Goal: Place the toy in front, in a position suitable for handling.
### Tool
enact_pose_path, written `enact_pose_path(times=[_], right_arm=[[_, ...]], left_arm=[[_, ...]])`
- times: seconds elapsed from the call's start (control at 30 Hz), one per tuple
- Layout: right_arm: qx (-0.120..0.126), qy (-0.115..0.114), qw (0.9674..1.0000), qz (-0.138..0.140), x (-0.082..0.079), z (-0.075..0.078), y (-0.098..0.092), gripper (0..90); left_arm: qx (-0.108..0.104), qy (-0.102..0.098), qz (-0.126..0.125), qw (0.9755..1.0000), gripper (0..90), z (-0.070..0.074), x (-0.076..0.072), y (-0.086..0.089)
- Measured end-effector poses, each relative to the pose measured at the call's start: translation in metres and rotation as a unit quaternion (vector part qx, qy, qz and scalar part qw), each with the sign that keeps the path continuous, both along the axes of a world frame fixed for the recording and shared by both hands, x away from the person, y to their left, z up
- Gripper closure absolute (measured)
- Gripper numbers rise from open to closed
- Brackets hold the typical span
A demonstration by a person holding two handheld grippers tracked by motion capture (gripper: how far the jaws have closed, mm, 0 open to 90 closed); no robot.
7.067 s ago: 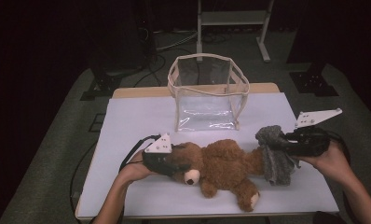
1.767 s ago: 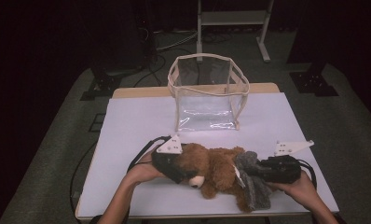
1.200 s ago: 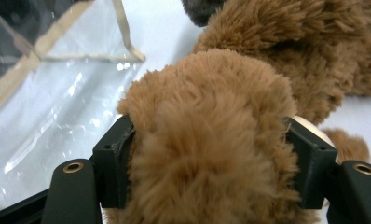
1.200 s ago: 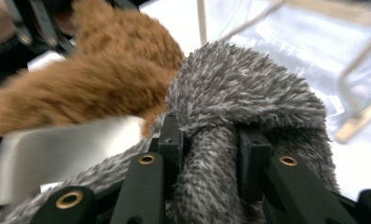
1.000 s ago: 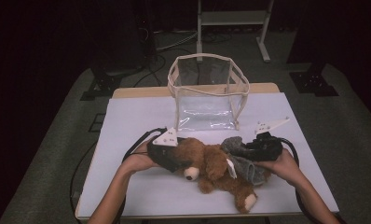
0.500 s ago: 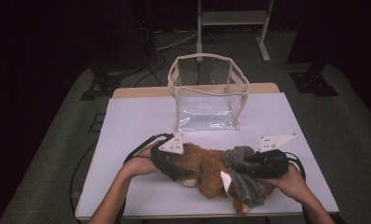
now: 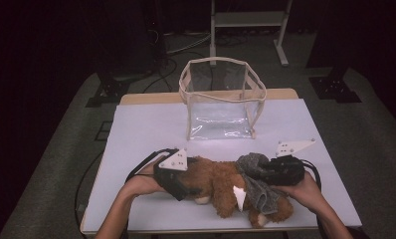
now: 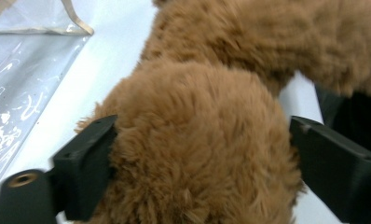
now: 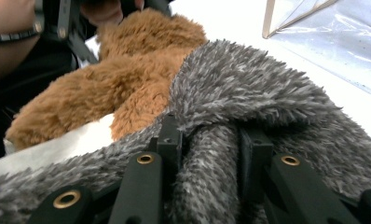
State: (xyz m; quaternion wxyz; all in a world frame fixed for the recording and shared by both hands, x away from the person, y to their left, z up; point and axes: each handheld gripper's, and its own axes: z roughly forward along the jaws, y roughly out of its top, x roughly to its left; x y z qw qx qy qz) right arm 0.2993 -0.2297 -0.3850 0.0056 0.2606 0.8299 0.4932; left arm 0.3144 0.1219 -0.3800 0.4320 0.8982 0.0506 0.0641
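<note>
A white tabletop (image 7: 136,134) carries the scene, with a clear plastic bag (image 7: 221,99), open-topped and trimmed in beige, standing upright toward its far edge. Nearer the person lies a brown teddy bear (image 7: 221,181), stretched across the tabletop well apart from the bag, with a grey fleece garment (image 7: 258,186) draped over its lower half.

The left tool (image 8: 197,154) straddles the bear's head; its jaws have just been opening, and while the left jaw brushes the fur, the right one stands off it, so the head sits between them released rather than pinched. The right tool (image 9: 207,140) is clenched on a fold of the grey garment, whose pile bunches up between its narrow jaws.

The step in hand appears to be dressing the bear, or wrapping it, in the grey fleece, with one hand steadying the toy and the other working the cloth over its body. The next move likely calls for the left tool to take a fresh hold on the bear so it cannot slide, while the right draws the garment farther along without dragging the toy across the tabletop.
</note>
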Motion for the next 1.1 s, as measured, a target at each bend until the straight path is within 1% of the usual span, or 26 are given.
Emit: enact_pose_path(times=[0.07, 0.1, 0.2, 0.27, 0.33, 0.37, 0.4, 0.47, 0.53, 0.57, 0.6, 0.67, 0.73, 0.83, 0.9, 1.0, 1.1], right_arm=[[-0.009, -0.009, 0.9999, 0.001, -0.004, 0.001, 0.001, 66.4], [-0.010, -0.010, 0.9999, 0.002, -0.005, 0.001, 0.002, 66.5], [-0.008, -0.010, 0.9999, 0.003, -0.006, -0.001, 0.002, 66.5], [-0.005, -0.007, 1.0000, 0.001, -0.004, -0.002, 0.001, 66.6], [-0.003, -0.006, 1.0000, -0.002, -0.003, -0.003, -0.001, 66.5], [0.000, -0.004, 1.0000, -0.002, -0.002, -0.004, -0.001, 66.5], [0.001, -0.003, 1.0000, -0.002, -0.002, -0.004, -0.002, 66.5], [0.001, -0.001, 1.0000, -0.003, -0.001, -0.005, -0.002, 66.5], [0.004, 0.000, 1.0000, -0.004, 0.001, -0.005, -0.004, 66.4], [0.005, 0.002, 1.0000, -0.006, 0.002, -0.006, -0.005, 66.4], [0.005, 0.004, 0.9999, -0.008, 0.004, -0.006, -0.006, 66.3], [0.005, 0.004, 0.9999, -0.015, 0.007, -0.005, -0.009, 66.3], [0.007, 0.007, 0.9996, -0.025, 0.014, -0.004, -0.012, 66.2], [-0.002, -0.001, 0.9995, -0.031, 0.023, 0.001, -0.011, 66.2], [-0.008, -0.006, 0.9995, -0.031, 0.030, 0.007, -0.008, 66.2], [-0.017, -0.015, 0.9991, -0.035, 0.041, 0.013, 0.002, 66.4], [-0.023, -0.020, 0.9990, -0.031, 0.051, 0.017, 0.015, 66.4]], left_arm=[[0.001, 0.006, 0.008, 1.0000, 5.5, 0.001, 0.003, -0.003], [0.008, 0.008, 0.009, 0.9999, 3.6, 0.001, 0.006, -0.006], [0.018, 0.012, 0.003, 0.9998, 2.0, -0.001, 0.009, -0.015], [0.029, 0.006, 0.001, 0.9996, 1.9, -0.002, 0.012, -0.021], [0.037, 0.005, 0.001, 0.9993, 1.2, -0.003, 0.015, -0.028], [0.051, 0.004, -0.002, 0.9987, 1.2, -0.004, 0.017, -0.031], [0.055, 0.004, -0.001, 0.9985, 0.2, -0.006, 0.018, -0.034], [0.069, 0.006, 0.000, 0.9976, 0.0, -0.009, 0.020, -0.041], [0.082, 0.002, 0.002, 0.9967, 0.0, -0.009, 0.021, -0.047], [0.086, -0.006, 0.001, 0.9963, 3.0, -0.008, 0.021, -0.049], [0.087, -0.009, 0.004, 0.9962, 8.3, -0.007, 0.022, -0.049], [0.087, -0.026, 0.009, 0.9958, 20.7, -0.002, 0.022, -0.050], [0.089, -0.036, 0.022, 0.9952, 25.9, 0.001, 0.025, -0.050], [0.087, -0.044, 0.034, 0.9947, 28.4, 0.005, 0.032, -0.048], [0.090, -0.060, 0.046, 0.9931, 29.6, 0.009, 0.036, -0.044], [0.099, -0.091, 0.068, 0.9886, 30.0, 0.017, 0.044, -0.034], [0.092, -0.105, 0.099, 0.9853, 30.2, 0.021, 0.051, -0.024]])
